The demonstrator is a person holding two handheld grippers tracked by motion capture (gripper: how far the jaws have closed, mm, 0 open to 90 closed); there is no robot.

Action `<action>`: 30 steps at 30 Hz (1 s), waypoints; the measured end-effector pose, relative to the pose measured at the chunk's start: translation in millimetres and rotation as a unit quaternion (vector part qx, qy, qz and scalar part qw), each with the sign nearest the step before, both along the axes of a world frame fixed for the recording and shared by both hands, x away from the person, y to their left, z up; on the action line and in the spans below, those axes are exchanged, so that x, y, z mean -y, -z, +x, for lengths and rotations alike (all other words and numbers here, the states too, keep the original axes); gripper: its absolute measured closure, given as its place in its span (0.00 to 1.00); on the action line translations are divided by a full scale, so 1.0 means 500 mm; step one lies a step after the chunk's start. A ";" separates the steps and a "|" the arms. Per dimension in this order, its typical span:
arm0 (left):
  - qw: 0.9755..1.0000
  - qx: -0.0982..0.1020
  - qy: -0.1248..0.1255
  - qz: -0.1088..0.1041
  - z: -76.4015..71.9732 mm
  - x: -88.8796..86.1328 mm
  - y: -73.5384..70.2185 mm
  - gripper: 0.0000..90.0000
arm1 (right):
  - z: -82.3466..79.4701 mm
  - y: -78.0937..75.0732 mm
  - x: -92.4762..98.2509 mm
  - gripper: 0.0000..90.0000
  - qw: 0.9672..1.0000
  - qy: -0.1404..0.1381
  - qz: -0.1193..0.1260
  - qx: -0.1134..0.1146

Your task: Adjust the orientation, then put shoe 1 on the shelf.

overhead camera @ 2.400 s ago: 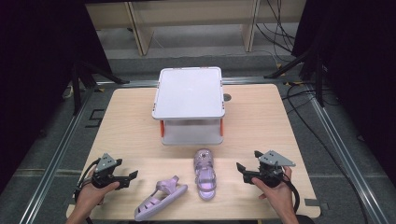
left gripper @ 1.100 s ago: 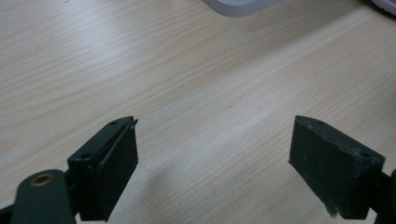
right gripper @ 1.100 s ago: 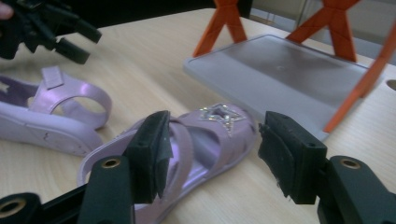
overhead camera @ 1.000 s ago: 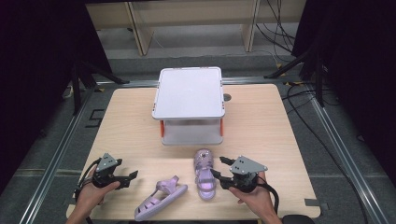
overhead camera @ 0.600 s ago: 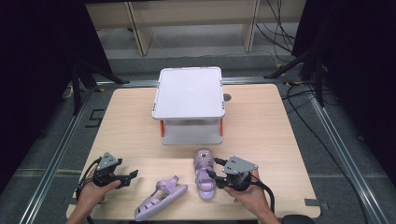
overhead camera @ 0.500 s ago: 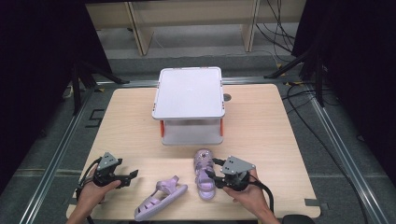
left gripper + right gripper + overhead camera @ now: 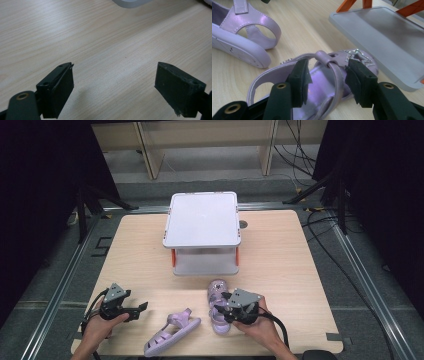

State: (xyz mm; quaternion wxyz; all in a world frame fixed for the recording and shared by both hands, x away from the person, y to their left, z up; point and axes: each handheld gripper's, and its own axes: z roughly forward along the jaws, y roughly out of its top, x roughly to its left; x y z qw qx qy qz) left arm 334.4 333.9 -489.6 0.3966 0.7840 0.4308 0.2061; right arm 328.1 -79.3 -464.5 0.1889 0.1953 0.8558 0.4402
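Note:
Two lilac sandals lie near the table's front edge. One sandal point(image 7: 216, 291) points away from me, with a glittery star on its toe point(image 7: 359, 57). My right gripper point(image 7: 221, 308) point(image 7: 328, 75) is down on it, jaws half closed on either side of its middle strap, with small gaps showing. The other sandal point(image 7: 172, 335) point(image 7: 249, 32) rests on its side to the left. At the front left, my left gripper point(image 7: 142, 309) point(image 7: 115, 82) sits open over bare wood, holding nothing.
A white lidded box point(image 7: 202, 220) on orange legs stands at mid-table, just behind the sandals; its grey base point(image 7: 387, 37) lies close to the right gripper. Bare wood table point(image 7: 280, 260) spreads to either side. Dark stands and cables surround the table.
My right gripper has moved left from the front right corner onto the star sandal, and now straddles its strap. The left gripper and both sandals have stayed put.

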 end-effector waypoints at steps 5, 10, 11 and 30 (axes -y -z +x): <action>1.000 -0.001 0.001 0.004 0.000 -0.001 -0.001 0.17 | 0.002 0.000 -0.004 0.72 1.000 0.003 -0.012 0.015; 1.000 -0.001 0.001 0.001 -0.001 0.000 0.000 0.16 | 0.005 -0.001 0.004 0.80 1.000 0.008 -0.003 0.006; 1.000 -0.001 0.000 0.000 -0.001 0.000 0.000 0.17 | 0.005 -0.002 0.004 0.82 1.000 0.009 -0.003 0.011; 1.000 0.010 0.011 0.008 -0.003 -0.001 -0.004 0.17 | -0.003 -0.065 0.025 0.87 0.998 0.022 0.036 0.039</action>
